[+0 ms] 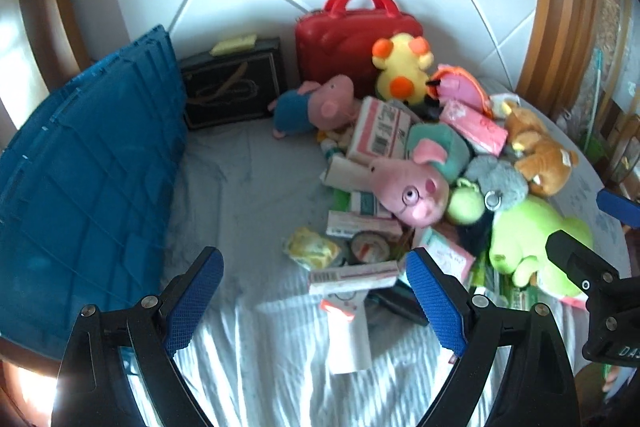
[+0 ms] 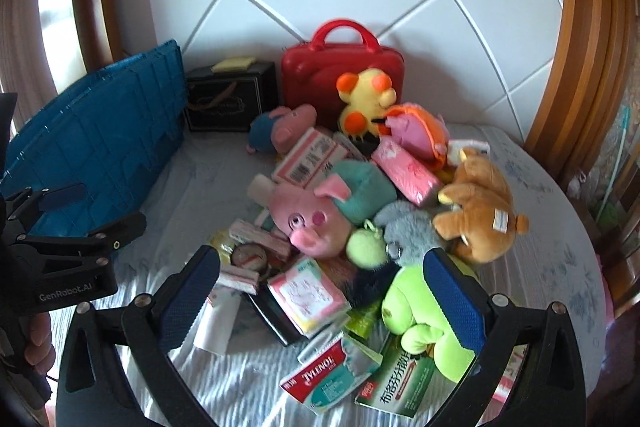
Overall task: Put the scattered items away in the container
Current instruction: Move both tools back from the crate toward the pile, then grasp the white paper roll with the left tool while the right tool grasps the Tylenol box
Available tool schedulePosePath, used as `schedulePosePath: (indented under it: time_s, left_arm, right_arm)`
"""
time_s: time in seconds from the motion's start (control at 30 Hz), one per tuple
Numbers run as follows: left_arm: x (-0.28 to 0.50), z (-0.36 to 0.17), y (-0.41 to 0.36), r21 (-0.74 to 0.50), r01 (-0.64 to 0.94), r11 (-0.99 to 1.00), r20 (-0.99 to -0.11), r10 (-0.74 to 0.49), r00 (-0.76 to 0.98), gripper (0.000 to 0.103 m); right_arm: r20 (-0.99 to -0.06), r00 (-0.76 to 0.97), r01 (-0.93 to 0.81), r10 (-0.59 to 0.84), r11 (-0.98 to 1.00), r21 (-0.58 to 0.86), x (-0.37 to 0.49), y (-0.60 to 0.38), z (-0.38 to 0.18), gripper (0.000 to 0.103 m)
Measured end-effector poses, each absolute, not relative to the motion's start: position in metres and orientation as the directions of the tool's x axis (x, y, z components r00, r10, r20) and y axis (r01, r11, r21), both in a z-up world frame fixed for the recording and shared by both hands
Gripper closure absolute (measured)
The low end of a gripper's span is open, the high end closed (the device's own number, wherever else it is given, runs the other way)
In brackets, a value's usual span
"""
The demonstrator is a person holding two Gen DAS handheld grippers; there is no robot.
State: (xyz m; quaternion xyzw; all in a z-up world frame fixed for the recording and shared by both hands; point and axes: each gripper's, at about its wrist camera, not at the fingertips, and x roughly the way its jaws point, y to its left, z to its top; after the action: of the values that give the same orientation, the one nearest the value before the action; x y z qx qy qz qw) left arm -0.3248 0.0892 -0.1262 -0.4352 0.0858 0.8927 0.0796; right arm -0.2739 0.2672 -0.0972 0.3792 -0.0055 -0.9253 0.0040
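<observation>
Your left gripper [image 1: 316,301] has its fingers wide apart, and nothing is held between them. A flat white and pink box [image 1: 356,275] lies just past the fingertips, and the bare bed sheet [image 1: 240,187] is under them. Your right gripper [image 2: 324,299] is wide too and holds nothing. A pink and white packet [image 2: 308,291] lies between its fingers, but the pads do not touch it. The green plush toy [image 2: 424,315] sits right against the right finger.

The blue crate [image 1: 80,163] is where things should go, I think. It stands off beyond the left finger of your left gripper, well apart from the pile. From here you see only its ribbed side, so I cannot tell where its opening is.

The pile is a jumble. The pink pig toy [image 2: 316,223] lies on top of boxes, past the fingertips. The brown plush toy [image 2: 480,215] is beyond the right finger. A red case [image 2: 340,79] and a black box [image 2: 230,99] stand at the back by the headboard. The Tylenol box [image 2: 324,379] lies close under your right gripper.

Things lie on each other, so a low box may drag others. Wide fingers look ready for a soft top toy first.
</observation>
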Motion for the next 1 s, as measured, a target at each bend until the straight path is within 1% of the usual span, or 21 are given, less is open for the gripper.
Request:
schedulePosePath:
  time_s: [0.17, 0.27, 0.37, 0.5, 0.7, 0.73, 0.77, 0.83, 0.87, 1.0]
  left_arm:
    - [-0.32, -0.195, 0.1, 0.081, -0.238, -0.968, -0.873, 0.047, -0.486, 0.009]
    - [-0.318, -0.228, 0.1, 0.082, -0.242, -0.967, -0.903, 0.03, -0.429, 0.009]
    - [-0.317, -0.249, 0.101, 0.08, -0.249, -0.965, -0.914, 0.029, -0.404, 0.009]
    - [-0.316, -0.269, 0.104, 0.079, -0.263, -0.962, -0.924, 0.028, -0.381, 0.01]
    - [-0.316, -0.293, 0.11, 0.076, -0.288, -0.955, -0.935, 0.031, -0.352, 0.023]
    - [-0.316, -0.296, 0.111, 0.077, -0.292, -0.953, -0.938, 0.03, -0.346, 0.027]
    - [-0.317, -0.3, 0.111, 0.078, -0.296, -0.952, -0.94, 0.029, -0.341, 0.029]
    - [-0.318, -0.305, 0.113, 0.076, -0.304, -0.95, -0.944, 0.029, -0.329, 0.03]
    - [-0.319, -0.308, 0.113, 0.075, -0.307, -0.949, -0.946, 0.03, -0.324, 0.03]
    - [-0.321, -0.316, 0.117, 0.071, -0.328, -0.942, -0.951, 0.035, -0.308, 0.03]
  right_arm:
    - [-0.8, -0.6, -0.047, -0.011, -0.998, 0.05, -0.271, 0.287, -0.161, 0.0]
    - [-0.846, -0.532, -0.082, -0.025, -0.993, 0.081, -0.268, 0.293, -0.197, 0.0]
    - [-0.882, -0.47, -0.116, -0.044, -0.987, 0.111, -0.264, 0.293, -0.225, 0.0]
    - [-0.904, -0.418, -0.184, -0.089, -0.966, 0.18, -0.258, 0.294, -0.253, 0.0]
    - [-0.921, -0.381, -0.234, -0.084, -0.955, 0.184, -0.253, 0.289, -0.274, 0.0]
    - [-0.92, -0.383, -0.24, -0.086, -0.952, 0.189, -0.253, 0.289, -0.275, 0.002]
    - [-0.919, -0.385, -0.245, -0.088, -0.95, 0.194, -0.252, 0.288, -0.276, 0.009]
    - [-0.92, -0.381, -0.259, -0.096, -0.944, 0.205, -0.253, 0.288, -0.279, 0.02]
    - [-0.921, -0.377, -0.267, -0.099, -0.94, 0.21, -0.254, 0.288, -0.281, 0.022]
    - [-0.925, -0.369, -0.299, -0.093, -0.93, 0.213, -0.256, 0.289, -0.288, 0.022]
